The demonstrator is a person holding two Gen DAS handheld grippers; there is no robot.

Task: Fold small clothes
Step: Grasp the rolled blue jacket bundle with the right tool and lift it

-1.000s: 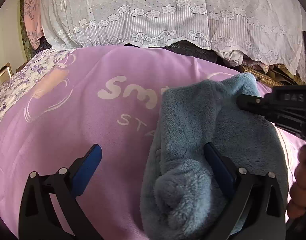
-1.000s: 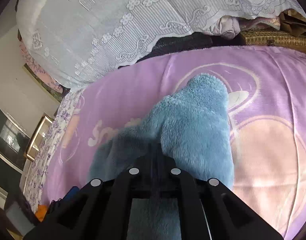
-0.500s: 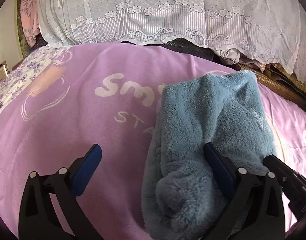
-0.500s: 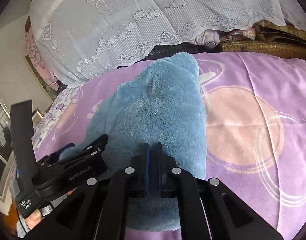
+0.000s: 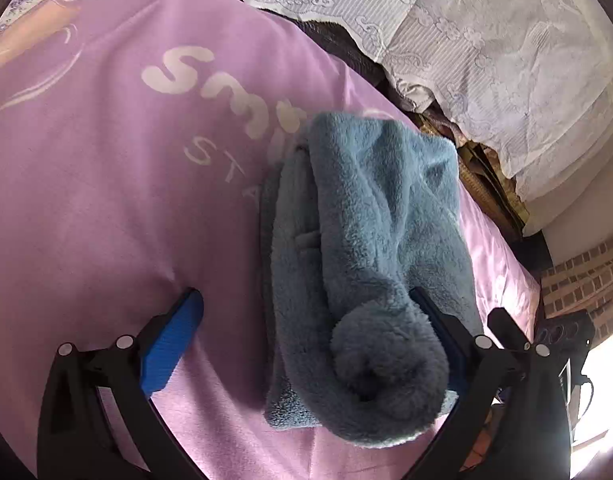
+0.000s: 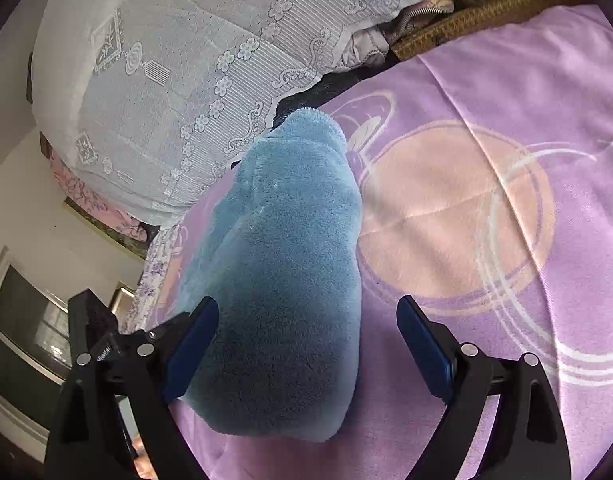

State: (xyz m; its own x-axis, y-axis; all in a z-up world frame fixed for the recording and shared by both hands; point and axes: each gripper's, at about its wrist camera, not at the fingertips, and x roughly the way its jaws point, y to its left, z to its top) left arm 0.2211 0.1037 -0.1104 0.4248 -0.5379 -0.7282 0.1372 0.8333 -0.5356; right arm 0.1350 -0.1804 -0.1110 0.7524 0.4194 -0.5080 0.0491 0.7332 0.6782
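A fluffy blue fleece garment (image 5: 370,248) lies folded in a thick bundle on the purple blanket (image 5: 106,184). It also shows in the right wrist view (image 6: 290,280). My left gripper (image 5: 306,328) is open; the bundle's near end lies between its fingers, close against the right finger (image 5: 434,320). My right gripper (image 6: 306,332) is open and holds nothing; the bundle's near end lies between its fingers, next to the left finger (image 6: 194,336).
The purple blanket has white lettering (image 5: 210,80) and a peach circle print (image 6: 458,216). A pile under a white lace cloth (image 6: 194,60) stands behind. A brick wall (image 5: 582,276) is at the right. The other gripper's body (image 5: 562,336) shows beside the bundle.
My right gripper was shut on the garment, laid it over the bundle and has opened. The left gripper stayed open and has tilted and shifted its view.
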